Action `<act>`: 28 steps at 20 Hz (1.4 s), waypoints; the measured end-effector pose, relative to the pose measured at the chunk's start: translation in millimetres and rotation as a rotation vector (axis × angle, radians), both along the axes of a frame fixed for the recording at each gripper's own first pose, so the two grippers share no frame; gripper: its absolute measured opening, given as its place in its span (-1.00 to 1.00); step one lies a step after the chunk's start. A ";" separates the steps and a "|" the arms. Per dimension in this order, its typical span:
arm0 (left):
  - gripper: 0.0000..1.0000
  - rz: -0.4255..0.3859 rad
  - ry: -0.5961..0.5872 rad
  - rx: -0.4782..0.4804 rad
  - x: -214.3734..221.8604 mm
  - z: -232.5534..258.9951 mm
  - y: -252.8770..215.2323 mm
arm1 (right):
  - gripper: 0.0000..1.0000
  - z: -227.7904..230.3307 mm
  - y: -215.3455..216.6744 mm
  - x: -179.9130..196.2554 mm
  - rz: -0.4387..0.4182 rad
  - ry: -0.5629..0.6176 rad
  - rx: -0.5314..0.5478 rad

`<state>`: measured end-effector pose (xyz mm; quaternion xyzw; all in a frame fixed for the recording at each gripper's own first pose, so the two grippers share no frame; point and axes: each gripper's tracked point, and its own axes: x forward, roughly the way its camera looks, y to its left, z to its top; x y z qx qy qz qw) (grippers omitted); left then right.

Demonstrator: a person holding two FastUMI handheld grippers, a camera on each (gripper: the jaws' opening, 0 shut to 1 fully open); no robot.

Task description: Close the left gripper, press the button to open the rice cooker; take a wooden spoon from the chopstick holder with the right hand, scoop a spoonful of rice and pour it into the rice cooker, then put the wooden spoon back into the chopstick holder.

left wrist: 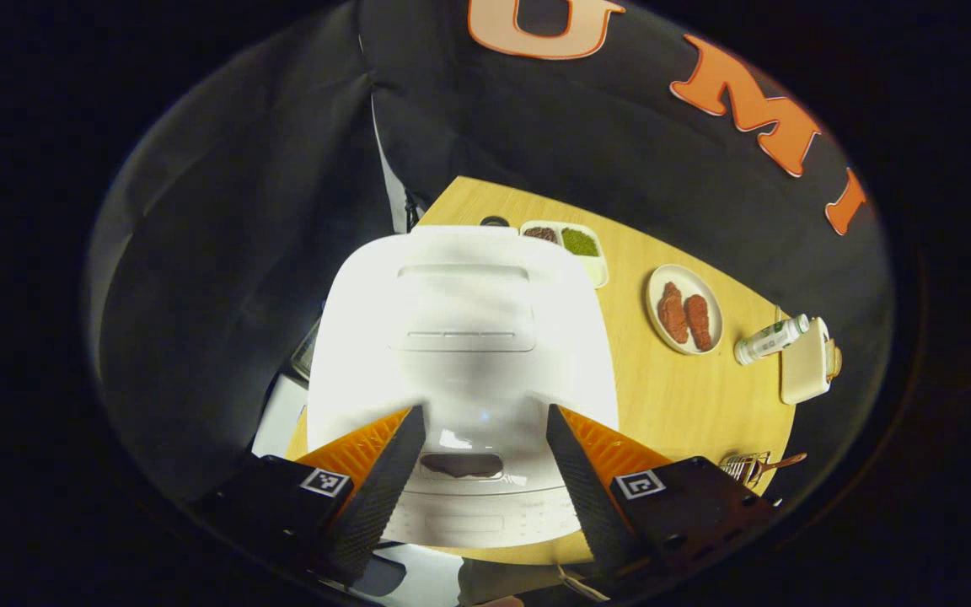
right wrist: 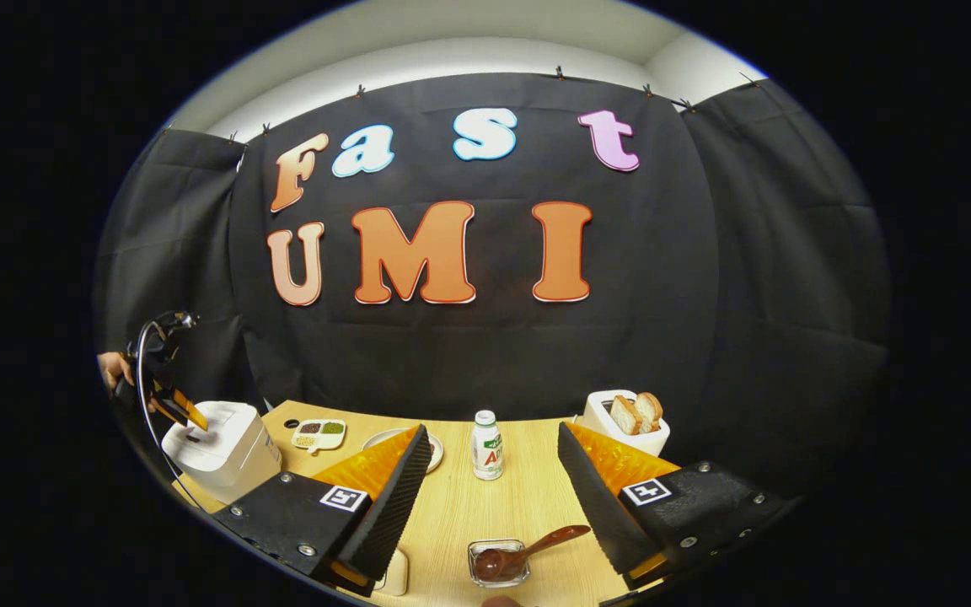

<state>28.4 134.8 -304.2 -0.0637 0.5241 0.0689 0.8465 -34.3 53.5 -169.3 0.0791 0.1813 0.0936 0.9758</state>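
Showing the left tool point(left wrist: 485, 430) poised above the white rice cooker point(left wrist: 462, 337), its two fingers spread apart and gripping nothing, with the closed lid below and the dark button recess point(left wrist: 462, 464) on the cooker's front lying between the fingertips. In the right gripper view the same tool point(right wrist: 185, 413), held by a hand point(right wrist: 113, 367), hangs just over the rice cooker point(right wrist: 220, 447) at the left end of the table point(right wrist: 485, 514). The right tool point(right wrist: 494, 472) is likewise open and empty, held over the near part of the table. Between its fingers, at the near edge, stands a small clear holder point(right wrist: 498, 563) with a wooden spoon point(right wrist: 528, 548) resting in it, handle tilted to the right. Farther back stand a small bottle point(right wrist: 486, 445), a divided tray of grains point(right wrist: 319, 433), a plate point(right wrist: 384, 440) partly hidden by a finger, and a toaster with bread slices point(right wrist: 630, 419)
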 end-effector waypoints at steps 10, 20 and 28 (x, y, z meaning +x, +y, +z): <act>0.95 -0.082 -0.676 0.156 25.7 183.1 -21.8 | 0.89 27.5 53.5 21.8 0.108 -0.085 -0.040; 0.87 -0.110 -1.090 0.273 -23.4 264.5 -66.1 | 0.88 72.4 90.2 29.1 0.145 -0.208 -0.023; 1.00 -0.129 -1.141 0.266 -55.6 257.6 -112.7 | 0.88 88.2 103.5 20.7 0.137 -0.280 0.017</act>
